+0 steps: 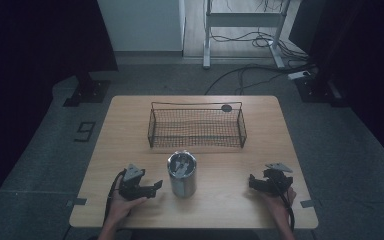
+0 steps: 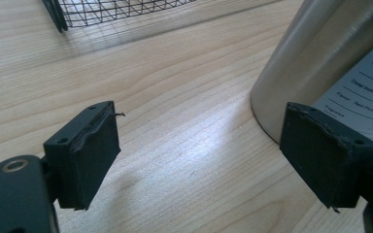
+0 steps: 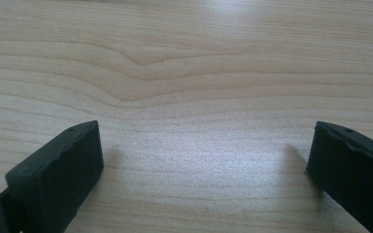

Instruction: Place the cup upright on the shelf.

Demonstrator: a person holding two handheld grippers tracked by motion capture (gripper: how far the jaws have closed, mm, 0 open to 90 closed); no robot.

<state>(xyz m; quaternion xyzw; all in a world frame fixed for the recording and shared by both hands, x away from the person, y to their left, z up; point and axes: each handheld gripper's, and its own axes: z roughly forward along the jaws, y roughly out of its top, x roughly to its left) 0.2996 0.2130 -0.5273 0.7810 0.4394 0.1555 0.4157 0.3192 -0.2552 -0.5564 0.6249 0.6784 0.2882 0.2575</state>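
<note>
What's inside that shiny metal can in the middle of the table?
From above, the metal can shows a grey top with darker shapes; I cannot tell whether that is a lid or contents. Anything deeper is hidden by its walls.

Matt wood, brushed steel, black wire.
The pale wooden table (image 1: 130, 125) carries a brushed steel canister (image 1: 182, 174) with a paper label, and a black wire-mesh basket (image 1: 197, 126).

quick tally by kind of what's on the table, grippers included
wire basket: 1
steel canister: 1
grippers: 2, the left gripper and the right gripper, both open
total: 4
</note>
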